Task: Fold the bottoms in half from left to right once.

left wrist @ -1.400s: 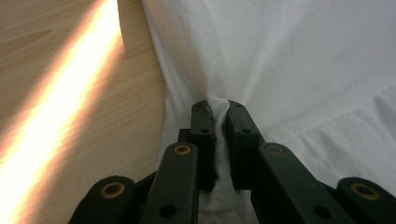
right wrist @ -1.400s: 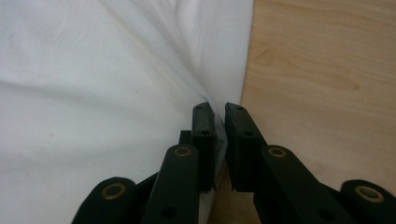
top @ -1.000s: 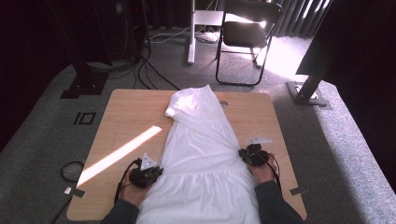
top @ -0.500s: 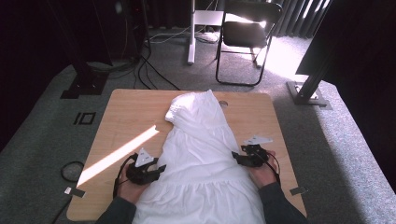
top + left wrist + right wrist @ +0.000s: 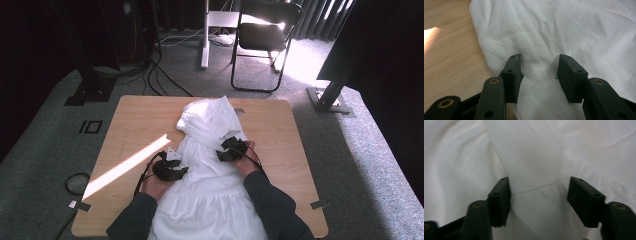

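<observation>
Both claws apart, just opened, over rumpled white cotton garment (image 5: 210, 170) lying lengthwise near-to-far mid-table: left gripper (image 5: 172, 170) at its left edge, right gripper (image 5: 227, 150) farther in, nothing clamped.

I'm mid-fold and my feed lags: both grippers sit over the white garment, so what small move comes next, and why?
Probably lower and close the left gripper on the white garment's edge by the bare table. Both it and the right gripper have just been opening; cloth lies between the jaws, unpinched, so nothing is held.
</observation>
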`<state>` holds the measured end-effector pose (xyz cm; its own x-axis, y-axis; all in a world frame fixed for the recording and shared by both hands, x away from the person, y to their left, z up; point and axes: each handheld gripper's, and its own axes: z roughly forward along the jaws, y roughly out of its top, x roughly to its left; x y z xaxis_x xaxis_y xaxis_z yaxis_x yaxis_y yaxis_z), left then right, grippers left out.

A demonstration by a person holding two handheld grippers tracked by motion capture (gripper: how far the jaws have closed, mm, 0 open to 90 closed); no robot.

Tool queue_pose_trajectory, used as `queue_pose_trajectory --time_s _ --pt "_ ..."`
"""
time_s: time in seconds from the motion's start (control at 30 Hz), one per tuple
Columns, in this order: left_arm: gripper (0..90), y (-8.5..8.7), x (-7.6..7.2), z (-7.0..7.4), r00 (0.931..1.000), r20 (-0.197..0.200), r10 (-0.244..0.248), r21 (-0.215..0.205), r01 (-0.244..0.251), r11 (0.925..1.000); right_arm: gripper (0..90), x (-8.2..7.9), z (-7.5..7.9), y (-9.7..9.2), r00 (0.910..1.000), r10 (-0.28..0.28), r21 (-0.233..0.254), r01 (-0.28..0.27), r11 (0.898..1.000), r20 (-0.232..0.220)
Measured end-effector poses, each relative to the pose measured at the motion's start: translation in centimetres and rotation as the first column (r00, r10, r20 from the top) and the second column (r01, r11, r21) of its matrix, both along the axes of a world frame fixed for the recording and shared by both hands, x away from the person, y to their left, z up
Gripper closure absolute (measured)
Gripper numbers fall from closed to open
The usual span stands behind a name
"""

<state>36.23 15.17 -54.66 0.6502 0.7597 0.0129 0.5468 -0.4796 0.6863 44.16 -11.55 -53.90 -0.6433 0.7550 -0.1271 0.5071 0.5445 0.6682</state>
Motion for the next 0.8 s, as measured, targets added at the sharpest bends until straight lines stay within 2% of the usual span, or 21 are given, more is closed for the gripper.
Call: queue_pose_trajectory --time_s 0.07,0.13,0.2,0.3,0.33,0.37,0.4,0.47,0.5,0.57,0.63,0.7,0.73,0.77,0.8 --pt "55.2 0.1 0.0 -0.1 1.0 0.0 0.001 -0.01 -0.001 1.0 56.0 0.7 0.6 -1.5 0.9969 -0.078 0.033 0.078 0.996 0.009" --pt "55.2 0.1 0.0 -0.1 1.0 0.002 0.002 -0.01 -0.002 0.9999 70.0 1.4 1.5 -3.5 0.9865 -0.162 0.078 0.16 0.984 0.024" --pt "55.3 0.1 0.0 -0.1 1.0 0.002 0.003 -0.01 -0.003 0.9999 81.2 2.0 2.0 -5.2 0.9721 -0.228 0.057 0.225 0.973 0.054" --pt "55.3 0.1 0.0 -0.1 1.0 0.001 0.003 -0.011 -0.003 0.9999 87.9 2.8 1.8 -7.4 0.964 -0.266 0.074 0.264 0.962 0.012" --pt "55.2 0.1 0.0 -0.1 1.0 0.002 0.003 -0.011 -0.003 0.9999 87.9 3.0 1.6 -7.8 0.9618 -0.274 0.079 0.273 0.959 -0.003" --pt "55.2 0.1 0.0 -0.1 1.0 0.002 0.003 -0.011 -0.003 0.9999 86.1 3.1 1.4 -8.2 0.9595 -0.281 0.104 0.282 0.954 -0.023" --pt "55.2 0.1 -0.1 -0.1 1.0 0.002 0.003 -0.011 -0.003 0.9999 78.5 3.1 1.3 -8.6 0.961 -0.274 0.15 0.276 0.949 -0.036" --pt "55.2 0.1 -0.1 -0.1 1.0 0.004 0.004 -0.015 -0.004 0.9999 65.7 2.7 1.7 -8.7 0.9703 -0.237 0.239 0.242 0.94 -0.047" --pt "55.2 0.1 -0.1 -0.1 1.0 0.004 0.003 -0.014 -0.003 0.9999 60.5 2.4 1.9 -8.3 0.9785 -0.203 0.259 0.205 0.944 -0.034" --pt "55.2 0.1 -0.1 -0.1 1.0 0.005 0.003 -0.013 -0.002 0.9999 52.5 1.6 2.4 -6.8 0.9931 -0.116 0.257 0.108 0.96 0.016" --pt "55.0 0.1 -0.1 -0.2 0.9999 0.01 0.005 -0.016 -0.004 0.9999 44.5 1.1 2.6 -4.8 0.9978 -0.033 0.217 0.019 0.976 0.057" --pt "54.4 0.1 -0.2 -0.2 0.9999 0.015 0.004 -0.02 -0.004 0.9998 39.8 1.1 2.3 -3.0 0.9967 0.019 0.13 -0.029 0.991 0.079" --pt "54.0 0.1 -0.2 -0.3 0.9998 0.018 0.006 -0.024 -0.005 0.9997 40.2 1.3 2.0 -2.2 0.9965 0.02 0.079 -0.026 0.997 0.081" --pt "53.5 0.1 -0.3 -0.3 0.9998 0.018 0.005 -0.023 -0.004 0.9997 47.2 1.6 1.5 -1.7 0.9973 0.007 0.033 -0.009 0.999 0.074" --pt "52.9 0.1 -0.3 -0.3 0.9998 0.019 0.005 -0.025 -0.005 0.9997 64.4 2.0 1.2 -1.5 0.9977 -0.018 -0.004 0.019 1.0 0.066"
